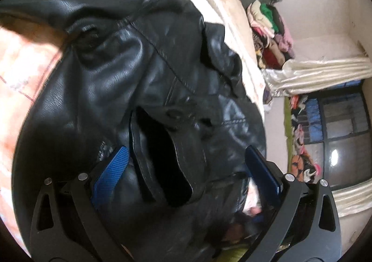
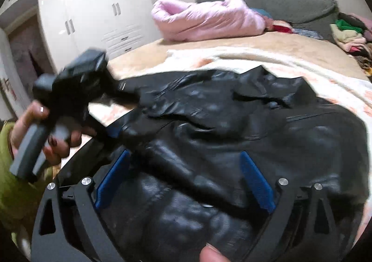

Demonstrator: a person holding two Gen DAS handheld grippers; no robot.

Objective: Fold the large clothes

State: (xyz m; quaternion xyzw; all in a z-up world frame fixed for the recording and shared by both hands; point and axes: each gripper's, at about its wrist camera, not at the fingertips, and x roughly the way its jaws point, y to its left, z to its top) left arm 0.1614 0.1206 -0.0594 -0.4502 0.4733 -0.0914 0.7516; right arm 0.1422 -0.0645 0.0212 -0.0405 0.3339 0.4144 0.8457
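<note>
A black leather jacket (image 1: 130,71) lies crumpled on a bed, over a cream and peach blanket (image 1: 21,69). My left gripper (image 1: 186,157) is open, its blue pads (image 1: 111,173) on either side of a dark fold of the jacket. My right gripper (image 2: 186,169) is open too, jaws wide over the jacket (image 2: 232,122) near its lower part. In the right wrist view the left gripper (image 2: 111,132) is seen from the side, held by a hand (image 2: 58,141) at the jacket's left edge.
A pink padded coat (image 2: 209,19) lies at the far side of the bed by a grey headboard (image 2: 279,4). A heap of mixed clothes (image 1: 272,34) sits at the bed's corner. White wardrobes (image 2: 93,13) stand behind; a window with cream curtains (image 1: 325,71) is to the right.
</note>
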